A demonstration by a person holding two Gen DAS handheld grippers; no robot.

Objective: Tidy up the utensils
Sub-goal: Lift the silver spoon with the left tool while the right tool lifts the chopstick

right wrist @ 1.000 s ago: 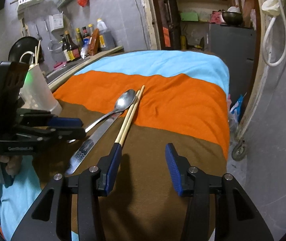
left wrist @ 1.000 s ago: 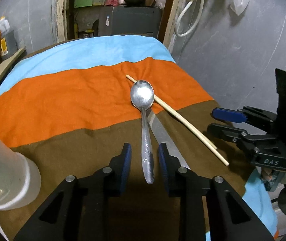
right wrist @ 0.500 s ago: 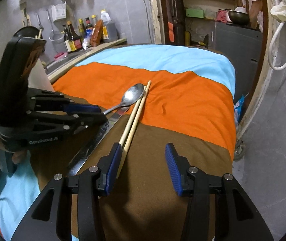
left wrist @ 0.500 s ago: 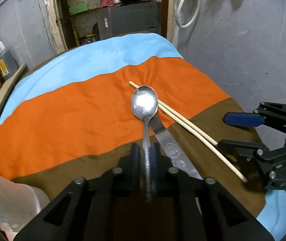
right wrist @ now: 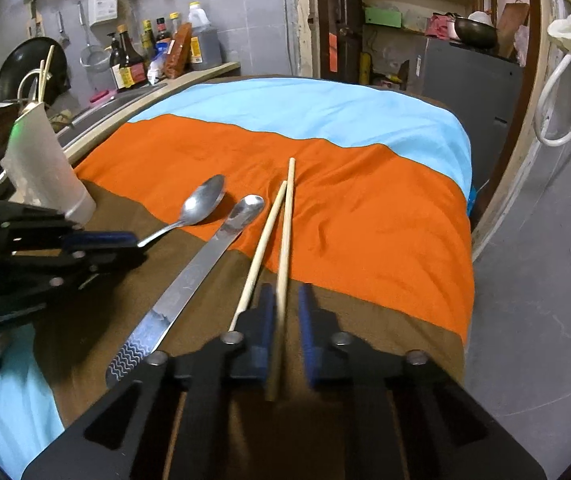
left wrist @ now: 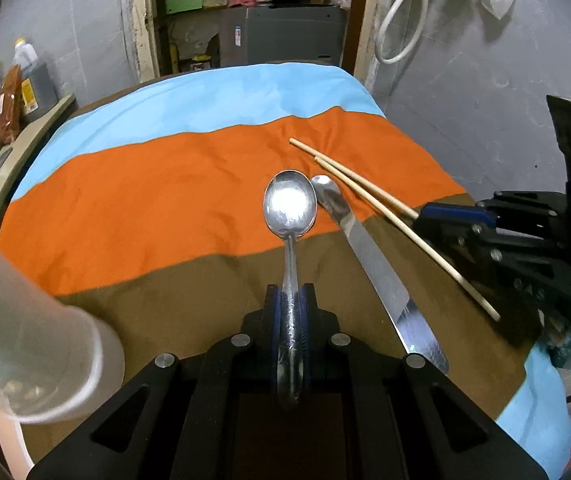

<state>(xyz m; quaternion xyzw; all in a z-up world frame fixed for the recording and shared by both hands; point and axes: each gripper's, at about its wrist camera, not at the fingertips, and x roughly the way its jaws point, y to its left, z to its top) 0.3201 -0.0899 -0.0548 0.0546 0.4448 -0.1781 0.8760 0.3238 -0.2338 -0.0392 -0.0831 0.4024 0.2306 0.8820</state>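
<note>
My left gripper, open a second ago, is now clamping the spoon handle; my right gripper is closing around one chopstick, not yet pinched.

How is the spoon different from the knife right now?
The spoon is pinched by its handle in the left gripper; the knife lies free on the cloth, with no gripper on it. The spoon ends in a wide, round bowl, while the knife is a long, flat, narrow blade. The spoon's handle is thin; the knife has a broader handle with a wavy pattern. Both are shiny silver metal and point about the same way.
</note>
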